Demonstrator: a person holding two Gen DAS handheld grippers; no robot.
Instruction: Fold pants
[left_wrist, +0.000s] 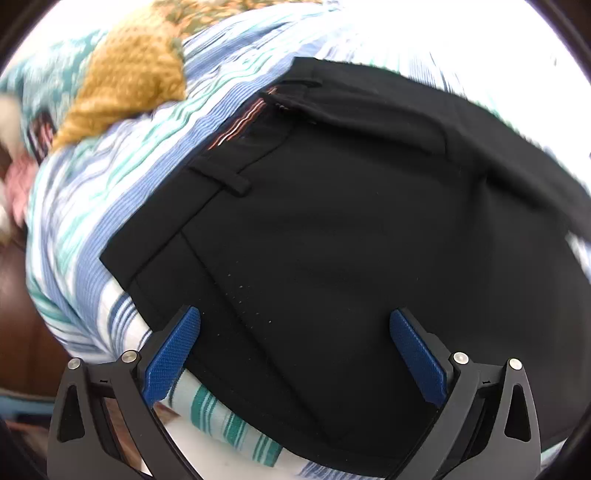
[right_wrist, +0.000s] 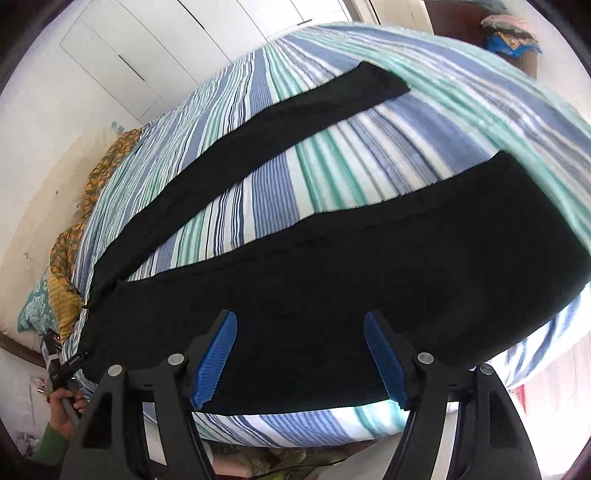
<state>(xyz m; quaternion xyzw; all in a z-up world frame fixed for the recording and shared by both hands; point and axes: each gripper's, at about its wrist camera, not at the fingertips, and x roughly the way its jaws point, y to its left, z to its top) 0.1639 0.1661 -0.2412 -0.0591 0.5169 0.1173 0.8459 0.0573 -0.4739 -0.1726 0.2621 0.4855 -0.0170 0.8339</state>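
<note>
Black pants (right_wrist: 369, 280) flat on striped bedspread (right_wrist: 332, 177) — unfolded

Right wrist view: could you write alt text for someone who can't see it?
Black pants lie spread on a striped bedsheet, their two legs splayed apart. The open right claw, with blue pads, hovers over the near leg, gripping nothing. At lower left, a hand in a green sleeve holds the other tool beside the bed.

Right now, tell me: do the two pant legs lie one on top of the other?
No: the pants lie with legs spread apart, striped bedsheet between them.
</note>
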